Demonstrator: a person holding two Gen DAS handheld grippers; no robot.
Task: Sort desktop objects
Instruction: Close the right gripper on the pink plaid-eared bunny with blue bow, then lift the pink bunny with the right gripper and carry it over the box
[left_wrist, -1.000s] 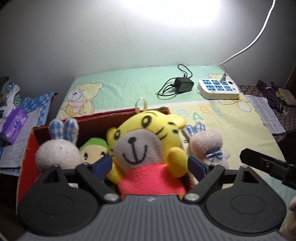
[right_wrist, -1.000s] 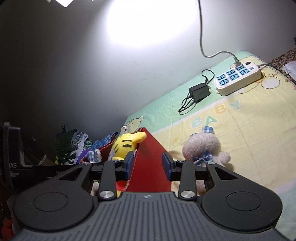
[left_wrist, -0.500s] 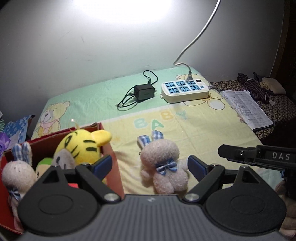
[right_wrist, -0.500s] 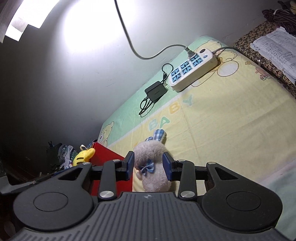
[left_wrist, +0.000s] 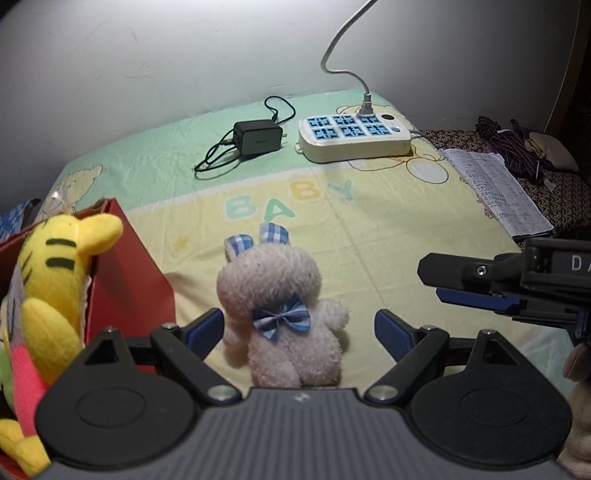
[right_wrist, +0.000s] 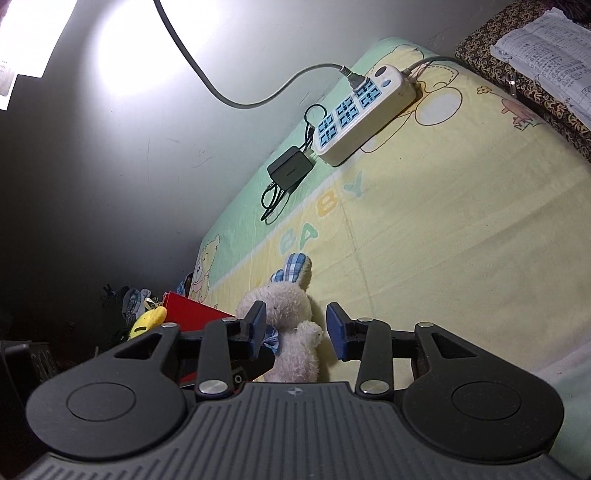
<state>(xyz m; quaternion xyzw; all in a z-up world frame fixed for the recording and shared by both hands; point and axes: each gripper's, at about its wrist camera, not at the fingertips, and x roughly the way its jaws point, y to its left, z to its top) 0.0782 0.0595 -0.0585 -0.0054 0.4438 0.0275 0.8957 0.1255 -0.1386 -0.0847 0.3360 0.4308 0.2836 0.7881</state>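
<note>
Right between our left gripper's (left_wrist: 298, 330) spread-open jaws sits the plush bunny (left_wrist: 280, 299), on the baby-print sheet (left_wrist: 406, 229) just right of the red box (left_wrist: 129, 258). Our right gripper (right_wrist: 295, 328) brackets it too, gaping, gripping nothing. We'd squeeze the fuzzy round belly, not the floppy checkered ears; plush squishes, so close firmly.

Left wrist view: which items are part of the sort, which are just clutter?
In play:
plush bunny, on the sheet between the open left gripper fingers
red box
yellow tiger plush, in the box
right gripper

Clutter:
power strip
black charger
papers
</note>
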